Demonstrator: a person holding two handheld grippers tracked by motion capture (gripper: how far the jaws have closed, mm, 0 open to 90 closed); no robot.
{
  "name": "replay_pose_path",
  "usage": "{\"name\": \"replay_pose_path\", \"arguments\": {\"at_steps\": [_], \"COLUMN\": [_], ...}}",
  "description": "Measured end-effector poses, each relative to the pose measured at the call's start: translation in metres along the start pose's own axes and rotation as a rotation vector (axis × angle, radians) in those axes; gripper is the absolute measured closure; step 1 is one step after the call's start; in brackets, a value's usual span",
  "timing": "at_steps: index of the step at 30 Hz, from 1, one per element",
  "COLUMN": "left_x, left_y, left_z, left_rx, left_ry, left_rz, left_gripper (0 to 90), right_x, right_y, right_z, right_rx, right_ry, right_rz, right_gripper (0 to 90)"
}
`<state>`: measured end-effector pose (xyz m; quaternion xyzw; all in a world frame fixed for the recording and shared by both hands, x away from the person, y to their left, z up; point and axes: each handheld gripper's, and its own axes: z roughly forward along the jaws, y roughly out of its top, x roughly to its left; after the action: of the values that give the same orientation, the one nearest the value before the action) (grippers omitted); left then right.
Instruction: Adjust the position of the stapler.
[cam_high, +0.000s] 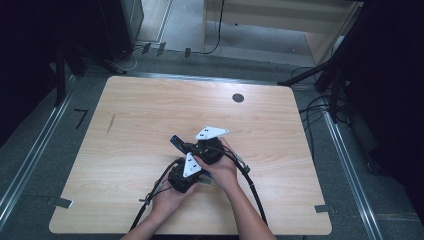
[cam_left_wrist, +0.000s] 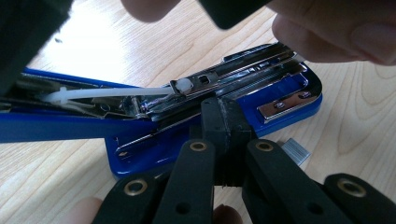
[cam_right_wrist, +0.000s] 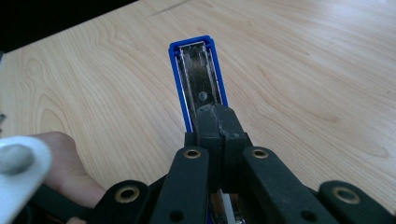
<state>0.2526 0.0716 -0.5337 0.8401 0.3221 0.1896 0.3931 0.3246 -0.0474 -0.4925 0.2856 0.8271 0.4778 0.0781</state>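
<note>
Blue stapler (cam_left_wrist: 280, 100) lies open on table (cam_high: 125, 150), near middle. Left gripper (cam_left_wrist: 229, 126) fingers together, tip at metal staple rail. Right gripper (cam_right_wrist: 217, 123) fingers together on flipped-up lid. Staple strip (cam_left_wrist: 294, 150) loose at 4 o'clock. Risk: lid slips, snaps down; strip gets knocked away.

Left hand-held gripper (cam_high: 192, 176) jaws shut; right hand-held gripper (cam_high: 187, 146) jaws shut, hands touching.
</note>
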Motion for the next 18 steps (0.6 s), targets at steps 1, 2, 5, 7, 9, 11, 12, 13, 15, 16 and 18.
{"name": "replay_pose_path", "arguments": {"at_steps": [1, 2, 5, 7, 9, 11, 12, 13, 15, 16, 18], "left_x": [0.000, 0.000, 0.000, 0.000, 0.000, 0.000, 0.000, 0.000, 0.001, 0.001, 0.002], "left_y": [0.000, 0.000, 0.000, 0.000, 0.000, 0.000, 0.000, 0.000, 0.000, 0.000, 0.000], "left_z": [0.000, 0.000, 0.000, 0.000, 0.000, 0.000, 0.000, 0.000, 0.000, 0.000, 0.000], "left_rx": [-0.002, 0.000, -0.005, -0.005, -0.005, -0.007, -0.006, -0.006, -0.005, -0.006, -0.003], "left_ry": [0.000, 0.000, -0.001, -0.001, -0.002, -0.003, -0.005, -0.006, -0.006, -0.007, -0.012], "left_rz": [0.000, 0.000, -0.003, -0.004, -0.004, -0.007, -0.007, -0.006, -0.004, -0.009, -0.011], "left_gripper": [90.0, 90.0, 90.0, 90.0, 90.0, 90.0, 90.0, 90.0, 90.0, 90.0, 90.0], "right_x": [0.000, -0.001, -0.001, -0.001, -0.001, -0.002, -0.001, -0.002, -0.001, -0.001, -0.002], "right_y": [0.000, 0.000, 0.001, 0.002, 0.002, 0.002, 0.002, 0.002, 0.003, 0.003, 0.002], "right_z": [0.001, 0.002, 0.005, 0.007, 0.010, 0.013, 0.014, 0.016, 0.019, 0.021, 0.024], "right_rx": [0.003, 0.004, 0.018, 0.031, 0.043, 0.055, 0.063, 0.069, 0.090, 0.104, 0.128], "right_ry": [0.002, 0.002, 0.006, 0.007, 0.006, 0.007, 0.006, 0.006, 0.003, -0.002, -0.003], "right_rz": [-0.004, -0.002, -0.004, -0.005, -0.007, -0.004, -0.002, -0.004, -0.007, -0.009, -0.015], "right_gripper": [90.0, 90.0, 90.0, 90.0, 90.0, 90.0, 90.0, 90.0, 90.0, 90.0, 90.0]}}
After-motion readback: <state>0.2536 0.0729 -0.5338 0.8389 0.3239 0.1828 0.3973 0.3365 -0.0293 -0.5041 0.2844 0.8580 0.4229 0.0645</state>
